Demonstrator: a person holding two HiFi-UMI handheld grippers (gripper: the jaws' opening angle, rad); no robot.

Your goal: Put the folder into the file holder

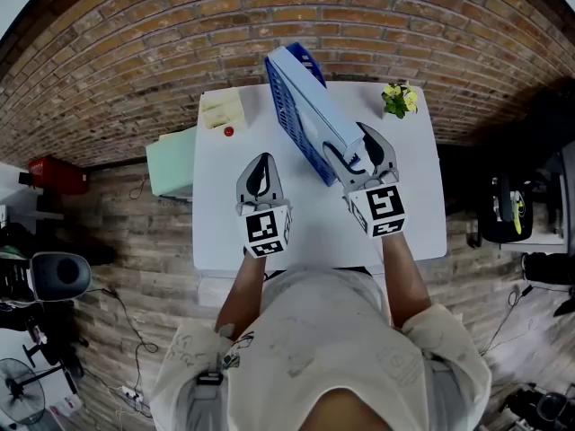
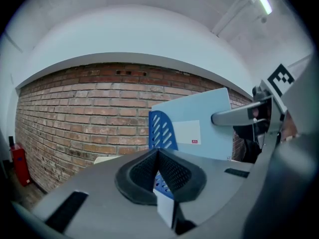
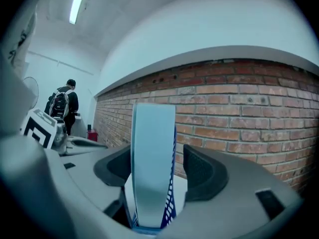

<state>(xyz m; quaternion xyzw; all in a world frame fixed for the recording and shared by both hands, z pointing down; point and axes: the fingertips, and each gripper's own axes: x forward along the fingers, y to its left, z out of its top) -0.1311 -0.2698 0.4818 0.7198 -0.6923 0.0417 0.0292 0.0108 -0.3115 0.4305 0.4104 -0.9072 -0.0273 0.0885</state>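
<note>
A blue mesh file holder (image 1: 289, 115) stands tilted at the back of the white table (image 1: 314, 232). A light blue folder (image 1: 322, 113) sits inside it, upright on its edge. My right gripper (image 1: 361, 155) is open, its jaws astride the folder's near edge. In the right gripper view the folder (image 3: 152, 158) rises between the pads with a gap on the right side, and the holder's mesh (image 3: 172, 203) shows behind it. My left gripper (image 1: 260, 180) hovers over the table's middle, shut and empty; its view shows the folder (image 2: 199, 128) and holder (image 2: 160, 131) ahead.
A small potted plant (image 1: 398, 99) stands at the table's back right corner. A yellowish pad (image 1: 221, 110) and a small red object (image 1: 228, 132) lie at the back left. A pale green box (image 1: 172, 162) sits beside the table's left edge. Brick floor surrounds the table.
</note>
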